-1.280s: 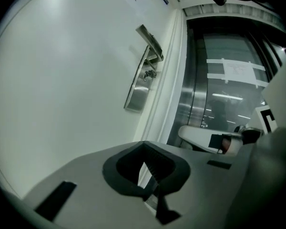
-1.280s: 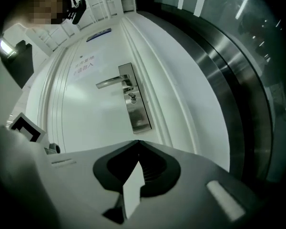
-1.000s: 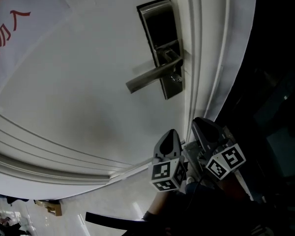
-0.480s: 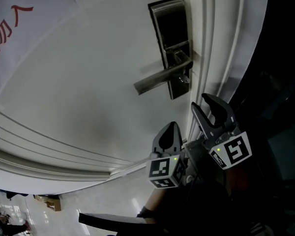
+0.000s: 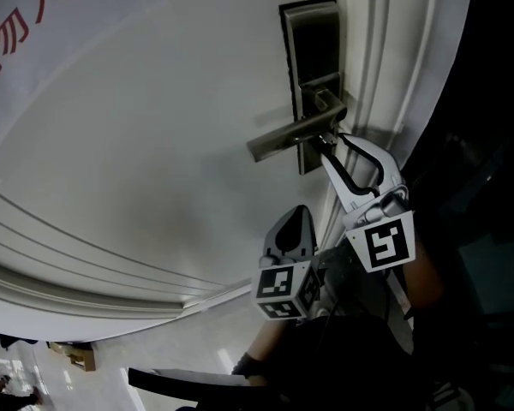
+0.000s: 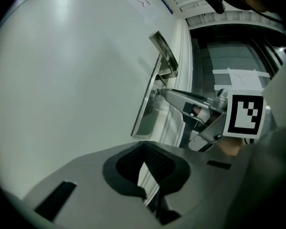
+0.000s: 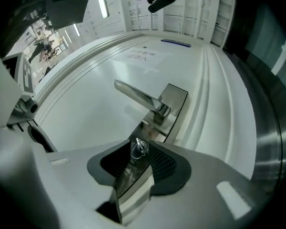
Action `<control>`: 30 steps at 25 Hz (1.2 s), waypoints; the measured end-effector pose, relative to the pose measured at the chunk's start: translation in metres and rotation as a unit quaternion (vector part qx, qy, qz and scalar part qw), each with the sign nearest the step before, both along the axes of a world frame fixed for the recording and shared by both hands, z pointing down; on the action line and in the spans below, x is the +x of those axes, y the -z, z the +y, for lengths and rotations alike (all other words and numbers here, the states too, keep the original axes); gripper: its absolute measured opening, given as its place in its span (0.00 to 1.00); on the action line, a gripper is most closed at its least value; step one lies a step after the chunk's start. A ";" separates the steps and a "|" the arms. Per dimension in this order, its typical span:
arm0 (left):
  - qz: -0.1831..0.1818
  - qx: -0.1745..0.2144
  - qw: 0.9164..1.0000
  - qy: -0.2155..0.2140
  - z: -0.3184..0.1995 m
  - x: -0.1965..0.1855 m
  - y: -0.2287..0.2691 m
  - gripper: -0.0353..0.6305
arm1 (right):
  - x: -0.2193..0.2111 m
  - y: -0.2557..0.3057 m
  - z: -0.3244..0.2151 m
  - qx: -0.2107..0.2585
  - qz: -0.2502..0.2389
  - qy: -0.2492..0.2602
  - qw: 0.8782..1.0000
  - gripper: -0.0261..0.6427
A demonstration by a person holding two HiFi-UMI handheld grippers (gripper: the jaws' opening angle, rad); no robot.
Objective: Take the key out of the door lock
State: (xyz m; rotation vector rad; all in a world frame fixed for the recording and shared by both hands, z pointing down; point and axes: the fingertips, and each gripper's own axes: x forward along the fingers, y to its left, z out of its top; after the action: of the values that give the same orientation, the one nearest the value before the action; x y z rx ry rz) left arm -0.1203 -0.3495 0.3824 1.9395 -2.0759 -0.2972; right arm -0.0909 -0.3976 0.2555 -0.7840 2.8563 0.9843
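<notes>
The right gripper (image 5: 343,154) sets wide-open, empty jaws astride the key (image 7: 139,147) at the lock plate's (image 7: 175,100) lower end, apparently to pinch it (left gripper (image 5: 293,229) hangs closed, holding nothing).

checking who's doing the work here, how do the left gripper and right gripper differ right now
The right gripper is up at the door lock; the left gripper hangs lower, away from it. The right gripper's jaws stand apart; the left gripper's meet at the tips. The key sits between the right gripper's jaws, ungripped; the left gripper holds nothing. Both carry a marker cube.
</notes>
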 end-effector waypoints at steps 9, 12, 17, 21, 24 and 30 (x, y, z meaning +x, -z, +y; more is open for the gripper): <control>-0.009 0.004 1.000 -0.008 -0.009 -0.006 0.011 0.05 | -0.011 0.003 -0.009 0.084 0.053 -0.044 0.994 0.12; -0.004 0.002 1.000 -0.008 -0.009 -0.005 0.012 0.05 | -0.013 0.003 -0.008 0.108 0.064 -0.056 0.991 0.08; 0.002 -0.004 1.000 -0.012 -0.008 -0.002 0.010 0.05 | -0.014 0.000 -0.008 0.137 0.075 -0.062 0.986 0.06; 0.001 0.001 1.000 -0.018 -0.006 0.000 0.006 0.05 | -0.015 0.000 -0.007 0.162 0.103 -0.069 0.979 0.06; 0.002 -0.001 1.000 -0.020 -0.005 0.002 0.004 0.05 | -0.015 -0.001 -0.007 0.183 0.123 -0.067 0.973 0.06; 0.006 -0.004 1.000 -0.022 -0.004 0.003 0.007 0.05 | -0.015 -0.003 -0.006 0.233 0.165 -0.069 0.956 0.06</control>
State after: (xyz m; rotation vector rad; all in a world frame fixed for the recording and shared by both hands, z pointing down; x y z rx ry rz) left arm -0.1176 -0.3538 0.3752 1.9725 -2.0207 -0.2897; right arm -0.1061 -0.4033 0.2586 -0.8379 2.6464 1.8758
